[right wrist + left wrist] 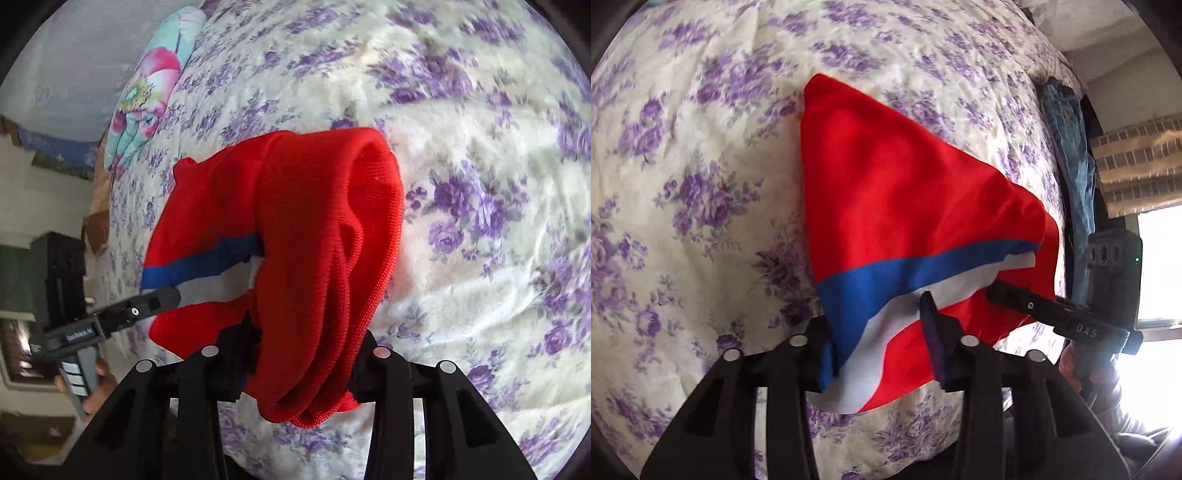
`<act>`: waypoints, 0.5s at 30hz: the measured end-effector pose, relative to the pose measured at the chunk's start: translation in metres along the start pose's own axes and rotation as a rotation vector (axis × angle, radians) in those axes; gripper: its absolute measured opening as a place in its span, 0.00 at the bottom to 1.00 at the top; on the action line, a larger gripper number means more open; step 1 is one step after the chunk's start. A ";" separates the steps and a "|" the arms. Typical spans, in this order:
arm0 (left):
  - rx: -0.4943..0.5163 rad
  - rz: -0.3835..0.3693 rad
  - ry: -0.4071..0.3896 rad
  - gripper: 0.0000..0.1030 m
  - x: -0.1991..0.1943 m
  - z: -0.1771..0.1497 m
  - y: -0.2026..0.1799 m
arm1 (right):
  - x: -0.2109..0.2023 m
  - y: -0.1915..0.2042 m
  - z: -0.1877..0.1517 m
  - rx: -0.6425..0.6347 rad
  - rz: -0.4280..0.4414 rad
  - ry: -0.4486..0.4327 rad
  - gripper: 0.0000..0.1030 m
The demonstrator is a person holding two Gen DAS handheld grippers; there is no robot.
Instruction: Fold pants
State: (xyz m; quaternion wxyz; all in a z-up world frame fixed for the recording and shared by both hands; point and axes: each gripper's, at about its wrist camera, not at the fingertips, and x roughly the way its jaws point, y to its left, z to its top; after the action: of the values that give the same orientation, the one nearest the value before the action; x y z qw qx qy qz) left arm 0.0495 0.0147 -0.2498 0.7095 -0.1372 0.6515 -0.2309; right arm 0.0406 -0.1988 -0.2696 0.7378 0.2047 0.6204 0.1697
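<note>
The red pants (897, 192) with a blue and white side stripe hang lifted above the floral bedspread (701, 184). My left gripper (879, 354) is shut on the striped edge of the pants. My right gripper (295, 373) is shut on a bunched red part of the pants (317, 258). In the left wrist view the right gripper (1008, 291) shows at the pants' right corner. In the right wrist view the left gripper (166, 299) shows at the stripe on the left.
The white bedspread with purple flowers (480, 184) covers the bed. A pair of blue jeans (1071, 166) lies at the bed's far edge. A colourful floral pillow (155, 85) lies at the head. A bright window (1160, 266) is on the right.
</note>
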 end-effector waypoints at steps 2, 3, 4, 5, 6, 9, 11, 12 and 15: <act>0.043 0.019 -0.019 0.26 -0.008 -0.002 -0.011 | -0.006 0.019 -0.005 -0.122 -0.072 -0.032 0.37; 0.057 0.027 -0.024 0.24 -0.010 -0.001 -0.015 | -0.010 0.025 -0.006 -0.151 -0.086 -0.047 0.37; 0.067 0.038 -0.028 0.23 -0.012 0.000 -0.018 | -0.013 0.029 -0.005 -0.162 -0.090 -0.059 0.35; 0.071 0.043 -0.032 0.23 -0.014 0.002 -0.021 | -0.017 0.032 -0.003 -0.165 -0.092 -0.073 0.35; 0.073 0.034 -0.039 0.21 -0.017 0.004 -0.023 | -0.022 0.034 0.000 -0.168 -0.094 -0.090 0.34; 0.082 0.003 -0.074 0.21 -0.031 0.023 -0.033 | -0.041 0.035 0.024 -0.173 -0.096 -0.140 0.34; 0.110 0.005 -0.102 0.21 -0.038 0.048 -0.043 | -0.048 0.035 0.055 -0.166 -0.085 -0.145 0.34; 0.122 0.010 -0.116 0.21 -0.041 0.066 -0.048 | -0.052 0.033 0.074 -0.162 -0.080 -0.152 0.34; 0.147 0.022 -0.155 0.21 -0.046 0.128 -0.055 | -0.060 0.037 0.136 -0.186 -0.092 -0.200 0.34</act>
State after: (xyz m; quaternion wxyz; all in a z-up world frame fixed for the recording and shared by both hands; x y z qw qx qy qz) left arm 0.1652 -0.0226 -0.1680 0.7684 -0.0952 0.5773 -0.2592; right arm 0.1648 -0.2100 -0.1802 0.8186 0.1229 0.5343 0.1713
